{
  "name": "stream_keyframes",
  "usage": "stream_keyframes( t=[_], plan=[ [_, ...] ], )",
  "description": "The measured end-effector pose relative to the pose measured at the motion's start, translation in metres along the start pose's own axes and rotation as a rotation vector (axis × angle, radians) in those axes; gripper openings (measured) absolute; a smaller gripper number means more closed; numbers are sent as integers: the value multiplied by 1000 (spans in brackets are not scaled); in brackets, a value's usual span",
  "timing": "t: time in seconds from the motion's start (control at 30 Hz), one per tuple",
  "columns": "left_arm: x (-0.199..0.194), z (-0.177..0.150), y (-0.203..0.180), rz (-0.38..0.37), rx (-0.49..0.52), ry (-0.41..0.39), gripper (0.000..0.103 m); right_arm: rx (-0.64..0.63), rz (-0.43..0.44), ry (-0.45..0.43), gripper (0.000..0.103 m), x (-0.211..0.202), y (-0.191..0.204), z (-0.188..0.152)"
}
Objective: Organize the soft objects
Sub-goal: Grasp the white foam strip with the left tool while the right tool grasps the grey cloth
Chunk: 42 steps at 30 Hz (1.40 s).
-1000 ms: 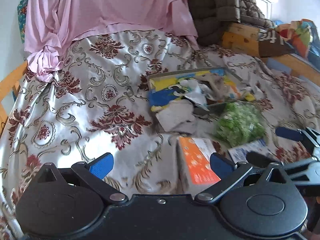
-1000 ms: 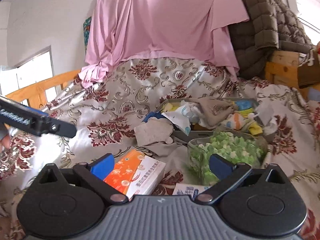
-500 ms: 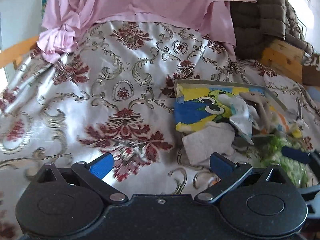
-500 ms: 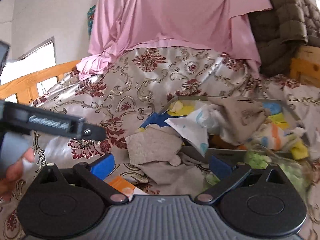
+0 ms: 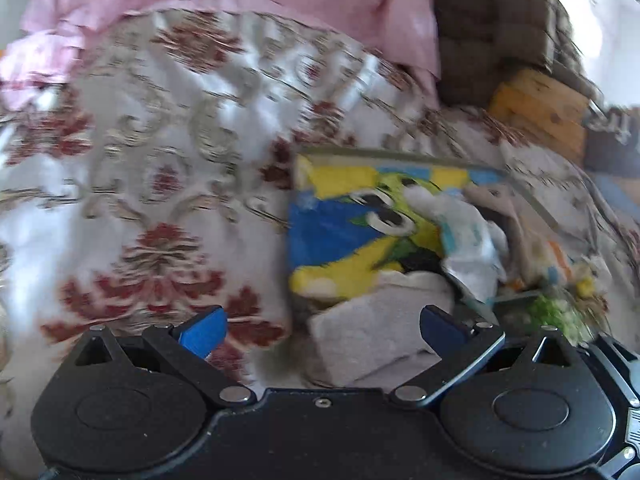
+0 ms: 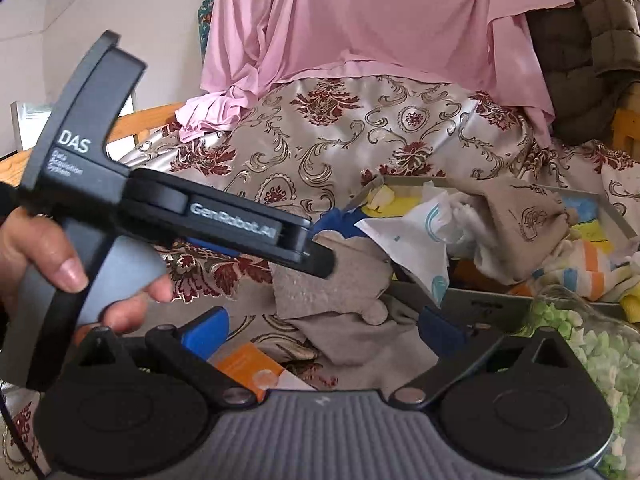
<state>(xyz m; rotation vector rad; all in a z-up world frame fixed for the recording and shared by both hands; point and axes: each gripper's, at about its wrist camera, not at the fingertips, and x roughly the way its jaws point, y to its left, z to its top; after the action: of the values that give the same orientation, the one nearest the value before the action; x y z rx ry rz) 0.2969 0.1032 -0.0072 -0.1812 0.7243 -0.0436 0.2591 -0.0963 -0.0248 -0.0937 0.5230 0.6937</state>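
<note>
A shallow tray with a cartoon frog print lies on the patterned bedspread and holds a heap of soft things: a white cloth, a beige pouch and a striped sock. A grey cloth hangs over the tray's near corner; it also shows in the right wrist view. My left gripper is open, its jaws either side of the grey cloth. My right gripper is open, just short of the same cloth. The left gripper's body crosses the right wrist view, its tip at the cloth.
An orange and white box lies under the right gripper. A clear bag of green and white pieces sits at the right. A pink sheet hangs at the back, a brown quilted blanket and a wooden frame at the far right.
Both grippers have moved forward and closer to the tray. The grey cloth now lies between the left gripper's jaws. The left gripper has swung across the right wrist view.
</note>
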Motion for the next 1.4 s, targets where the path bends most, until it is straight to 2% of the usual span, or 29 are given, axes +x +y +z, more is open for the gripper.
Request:
stream_keyframes(
  t=[0.17, 0.23, 0.3, 0.37, 0.5, 0.63, 0.8, 0.9, 1.0, 1.1, 1.17, 1.23, 1.27, 1.4],
  plan=[
    [14, 3, -11, -80, 80, 48, 101, -5, -6, 10, 102, 7, 3, 1],
    [18, 3, -14, -99, 102, 69, 84, 1, -3, 5, 102, 9, 3, 1],
    [20, 4, -15, -121, 104, 103, 74, -10, 1, 7, 102, 10, 4, 1],
    [17, 2, -13, -123, 97, 103, 71, -17, 1, 7, 102, 10, 5, 1],
    [7, 4, -6, -142, 81, 101, 54, -26, -15, 14, 102, 11, 9, 0],
    [0, 6, -4, -167, 117, 107, 43, -37, -33, 23, 102, 12, 11, 0],
    [-5, 7, -14, -206, 207, 122, 41, -47, -44, 34, 102, 13, 14, 0],
    [-8, 7, -24, -266, 272, 163, 39, -55, -51, 45, 102, 14, 14, 0],
    [-10, 3, -36, -291, 335, 181, 36, -60, -52, 57, 102, 14, 16, -1],
    [-4, 4, -43, -282, 345, 181, 36, -63, -44, 69, 102, 15, 17, -2],
    [3, 4, -46, -259, 348, 189, 31, -70, -47, 69, 102, 15, 17, -2],
    [10, 4, -51, -219, 361, 201, 21, -75, -48, 69, 102, 15, 18, -3],
    [12, 4, -53, -211, 364, 206, 21, -77, -50, 69, 102, 15, 18, -3],
    [8, 3, -47, -221, 317, 190, 16, -80, -57, 66, 102, 15, 19, -4]
  ],
)
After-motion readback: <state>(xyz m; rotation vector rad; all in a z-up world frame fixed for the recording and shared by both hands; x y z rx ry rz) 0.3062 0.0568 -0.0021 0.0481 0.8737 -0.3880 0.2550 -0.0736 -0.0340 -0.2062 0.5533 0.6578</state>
